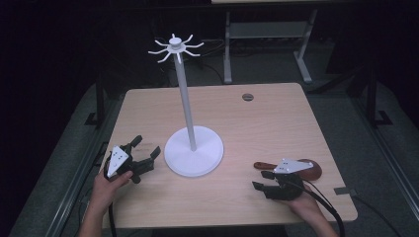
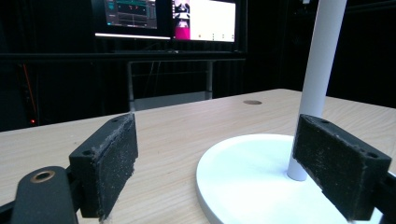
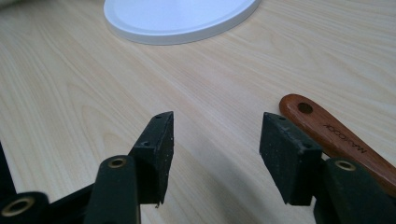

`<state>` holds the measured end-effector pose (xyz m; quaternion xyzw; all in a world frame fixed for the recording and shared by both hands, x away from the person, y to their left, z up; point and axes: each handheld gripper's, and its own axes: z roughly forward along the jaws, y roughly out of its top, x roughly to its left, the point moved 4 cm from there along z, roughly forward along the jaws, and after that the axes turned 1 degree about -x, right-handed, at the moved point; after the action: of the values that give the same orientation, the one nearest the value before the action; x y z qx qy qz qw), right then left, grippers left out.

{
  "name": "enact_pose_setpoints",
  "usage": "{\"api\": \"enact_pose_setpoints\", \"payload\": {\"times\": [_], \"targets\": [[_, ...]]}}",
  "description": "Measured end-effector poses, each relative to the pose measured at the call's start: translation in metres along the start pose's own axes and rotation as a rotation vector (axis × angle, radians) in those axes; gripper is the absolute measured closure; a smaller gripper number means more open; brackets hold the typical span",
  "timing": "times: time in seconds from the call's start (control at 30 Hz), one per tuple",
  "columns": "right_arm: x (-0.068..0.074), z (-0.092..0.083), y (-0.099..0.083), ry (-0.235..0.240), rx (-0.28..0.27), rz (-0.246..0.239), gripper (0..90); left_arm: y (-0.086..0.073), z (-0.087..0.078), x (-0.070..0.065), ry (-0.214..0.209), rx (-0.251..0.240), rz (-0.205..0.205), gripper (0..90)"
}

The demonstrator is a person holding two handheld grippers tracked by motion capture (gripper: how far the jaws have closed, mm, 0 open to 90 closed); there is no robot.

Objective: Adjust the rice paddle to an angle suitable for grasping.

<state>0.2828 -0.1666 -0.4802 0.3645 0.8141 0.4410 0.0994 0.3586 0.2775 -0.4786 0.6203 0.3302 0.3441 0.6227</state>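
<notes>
Pale wood ran across the whole table, and near its middle stood a white stand — round base flat on the wood, thin pole rising straight up to a crown of curved hooks. The left gripper sat just to the left of that base, held in the person's left hand, with its jaws spread wide and nothing between them. From the left gripper view the two black pads stood well apart, the base's rim and the foot of the pole showing between them, and two lit screens glowed in the dark room beyond the table's far edge.

Over on the right, the right gripper rested low near the front edge in the right hand — jaws open too, gripping nothing. A brown wooden spoon lay flat on the table just beside it, partly hidden under the gripper's grey plate in the high view. In the right gripper view the spoon's handle, with a hole at its end, lay just outside the right-hand pad, and I couldn't tell whether it touched. The stand's base sat ahead, well apart.
</notes>
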Motion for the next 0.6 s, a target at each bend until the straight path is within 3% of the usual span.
{"api": "enact_pose_setpoints", "payload": {"times": [0.37,0.6], "targets": [[-0.007,-0.006,0.000,0.011,-0.024,0.034,64.2,0.000,0.000,0.000,0.004,0.001,-0.002,13.4],[-0.013,-0.009,0.001,0.006,-0.037,0.034,82.8,0.000,0.000,0.000,0.001,0.000,0.000,13.4]]}}
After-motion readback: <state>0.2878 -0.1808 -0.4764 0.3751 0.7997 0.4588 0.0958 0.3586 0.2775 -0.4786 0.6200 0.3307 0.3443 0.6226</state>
